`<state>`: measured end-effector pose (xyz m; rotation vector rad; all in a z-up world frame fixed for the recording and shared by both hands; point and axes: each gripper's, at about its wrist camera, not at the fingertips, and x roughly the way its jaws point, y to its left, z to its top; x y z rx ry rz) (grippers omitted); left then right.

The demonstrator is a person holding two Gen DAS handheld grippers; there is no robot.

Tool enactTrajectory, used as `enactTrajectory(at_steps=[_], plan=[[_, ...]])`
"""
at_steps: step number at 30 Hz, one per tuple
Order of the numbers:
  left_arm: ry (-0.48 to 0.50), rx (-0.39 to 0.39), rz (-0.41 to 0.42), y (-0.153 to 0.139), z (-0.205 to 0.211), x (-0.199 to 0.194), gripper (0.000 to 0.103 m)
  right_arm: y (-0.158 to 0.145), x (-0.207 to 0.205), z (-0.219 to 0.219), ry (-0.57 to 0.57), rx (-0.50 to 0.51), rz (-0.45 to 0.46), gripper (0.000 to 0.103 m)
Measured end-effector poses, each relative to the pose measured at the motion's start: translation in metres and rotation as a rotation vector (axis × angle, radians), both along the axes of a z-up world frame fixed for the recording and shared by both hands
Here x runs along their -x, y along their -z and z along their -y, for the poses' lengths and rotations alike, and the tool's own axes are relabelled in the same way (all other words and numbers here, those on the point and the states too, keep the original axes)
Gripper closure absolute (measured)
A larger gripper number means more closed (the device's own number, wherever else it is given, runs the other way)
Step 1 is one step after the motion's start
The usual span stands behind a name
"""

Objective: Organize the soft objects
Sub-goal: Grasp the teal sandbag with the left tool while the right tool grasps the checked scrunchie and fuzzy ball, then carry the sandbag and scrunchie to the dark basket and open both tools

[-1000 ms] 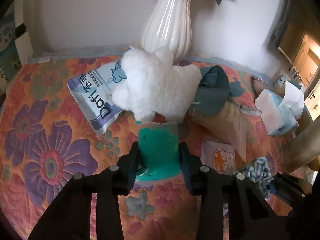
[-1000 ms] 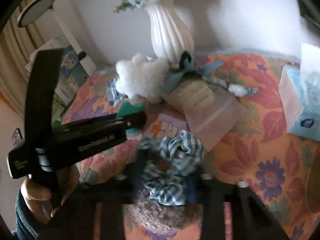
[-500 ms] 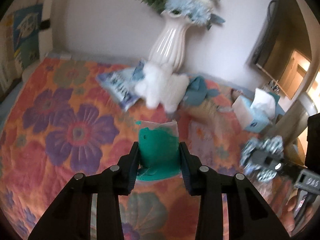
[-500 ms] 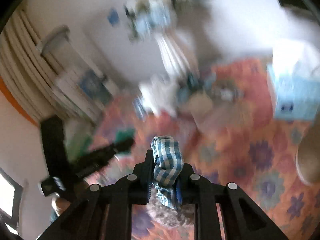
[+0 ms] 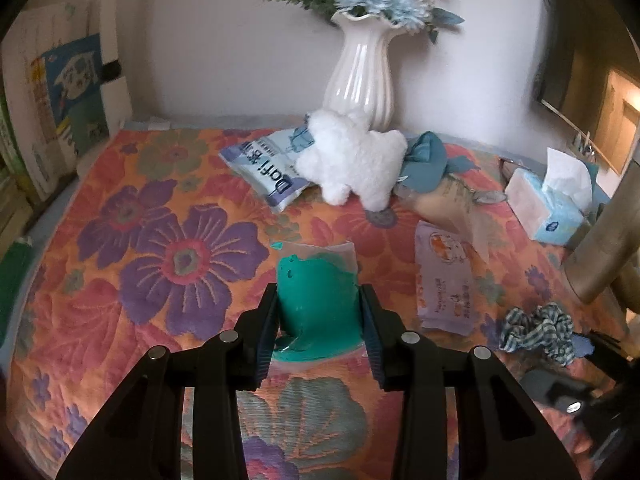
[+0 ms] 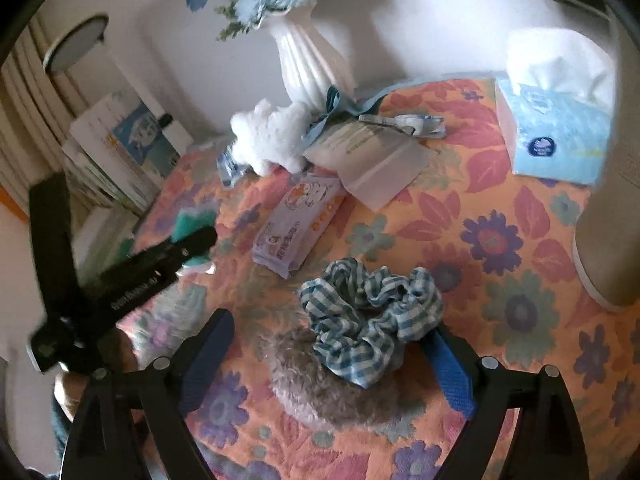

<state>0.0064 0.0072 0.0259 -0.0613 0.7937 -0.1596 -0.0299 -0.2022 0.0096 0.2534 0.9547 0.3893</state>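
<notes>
**Soft things spread over a flowered cloth**

Left wrist view: the left gripper has its jaws clamped on a teal green soft piece in a clear plastic sleeve, held just above the bench, which wears a quilted orange cloth with large purple and red flowers. At the far edge, against a pale wall, stands a ribbed white ceramic vase of blue and white flowers. Before it lies a fluffy white plush toy, resting partly on a blue and white printed packet, with a dull blue fabric bundle touching its right side. A lilac wet-wipe pack lies to the right of the gripper, a light blue tissue box further right. Books lean at the left wall.

Right wrist view: the right gripper has its jaws opening, wide apart. Between them, touching the right one, a blue and white checked fabric scrunchie lies on a grey fuzzy scrunchie on the cloth.
</notes>
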Motion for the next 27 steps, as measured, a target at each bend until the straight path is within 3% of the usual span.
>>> enactTrajectory(at_steps=[4,7,27], plan=[[-0.024,0.059,-0.027,0.003,-0.013,-0.004,0.067,0.000,0.001,-0.013,-0.021,0.079,0.026,0.044],[-0.026,0.071,-0.041,0.005,-0.014,-0.006,0.067,-0.002,0.004,-0.017,-0.024,0.119,0.051,0.051],[0.018,0.066,-0.048,0.006,-0.010,-0.005,0.067,0.000,0.001,-0.024,-0.031,0.171,0.042,0.048]])
